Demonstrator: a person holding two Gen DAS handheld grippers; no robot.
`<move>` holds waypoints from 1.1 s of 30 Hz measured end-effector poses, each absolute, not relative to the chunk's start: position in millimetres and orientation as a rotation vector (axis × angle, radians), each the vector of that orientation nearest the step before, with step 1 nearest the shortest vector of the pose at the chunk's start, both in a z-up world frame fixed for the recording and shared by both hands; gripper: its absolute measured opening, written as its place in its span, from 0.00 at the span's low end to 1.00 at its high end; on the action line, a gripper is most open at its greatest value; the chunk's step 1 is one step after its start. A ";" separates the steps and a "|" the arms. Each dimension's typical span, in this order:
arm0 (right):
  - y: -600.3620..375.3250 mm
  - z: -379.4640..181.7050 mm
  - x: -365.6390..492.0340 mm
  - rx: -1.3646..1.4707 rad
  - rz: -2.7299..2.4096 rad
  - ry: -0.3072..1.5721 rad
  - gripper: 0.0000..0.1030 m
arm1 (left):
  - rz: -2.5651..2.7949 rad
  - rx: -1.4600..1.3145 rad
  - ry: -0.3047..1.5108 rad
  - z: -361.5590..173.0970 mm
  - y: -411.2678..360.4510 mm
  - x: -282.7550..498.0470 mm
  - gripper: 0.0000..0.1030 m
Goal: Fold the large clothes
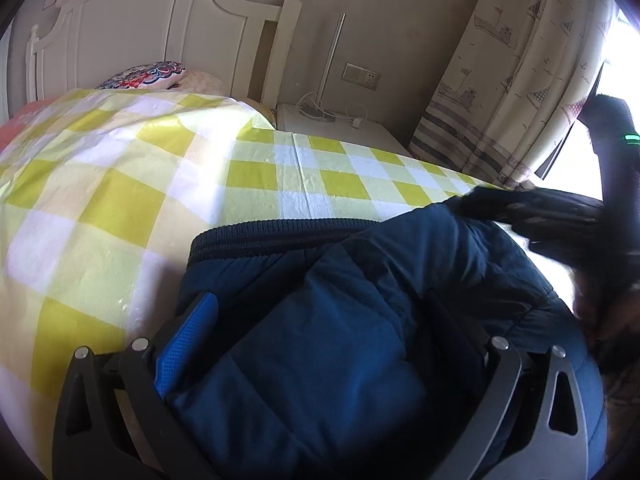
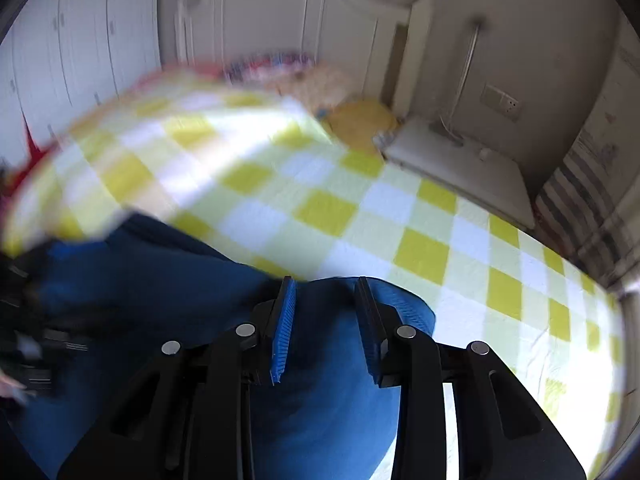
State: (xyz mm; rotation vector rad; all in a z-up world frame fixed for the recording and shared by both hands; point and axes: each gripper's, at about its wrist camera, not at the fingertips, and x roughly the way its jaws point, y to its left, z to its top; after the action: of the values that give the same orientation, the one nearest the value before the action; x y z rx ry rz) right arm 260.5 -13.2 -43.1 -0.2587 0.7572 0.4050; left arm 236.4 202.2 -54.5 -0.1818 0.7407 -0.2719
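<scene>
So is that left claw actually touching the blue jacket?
Touching. The left wrist view shows the navy padded jacket bulging between the left claw's widely spread fingers, the fabric pressed against the blue pad with no gap showing.

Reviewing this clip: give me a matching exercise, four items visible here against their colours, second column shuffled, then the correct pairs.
Items:
1. jacket
2. bed cover
3. headboard
4. curtain

Colours:
A. white
B. cream with a sailboat print and striped hem
C. navy blue
D. yellow and white checks

Pairs: 1-C, 2-D, 3-A, 4-B
</scene>
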 end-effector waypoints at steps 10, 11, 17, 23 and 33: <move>-6.1 -35.1 171.7 -0.316 0.478 0.690 0.32 | -0.281 -0.198 0.764 -57.2 204.2 240.0 0.98; -5.8 -32.9 154.4 -0.330 0.488 0.661 0.32 | -0.282 -0.200 0.765 -57.6 204.6 240.1 0.98; 5.6 -79.0 65.3 -0.464 0.494 0.532 0.33 | -0.296 -0.208 0.763 -57.5 204.3 239.0 0.98; 1.8 -61.2 43.0 -0.475 0.553 0.561 0.33 | -0.087 0.117 0.716 -11.0 167.6 199.2 0.98; 3.0 -70.6 -1.4 -0.543 0.704 0.593 0.33 | -0.022 0.165 0.613 -29.4 155.2 122.4 0.98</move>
State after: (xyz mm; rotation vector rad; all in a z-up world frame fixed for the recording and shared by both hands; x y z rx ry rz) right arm -1.4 3.0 -70.6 -0.5435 0.5930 0.7038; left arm 122.4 155.2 -29.4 0.1654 0.6126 -0.0215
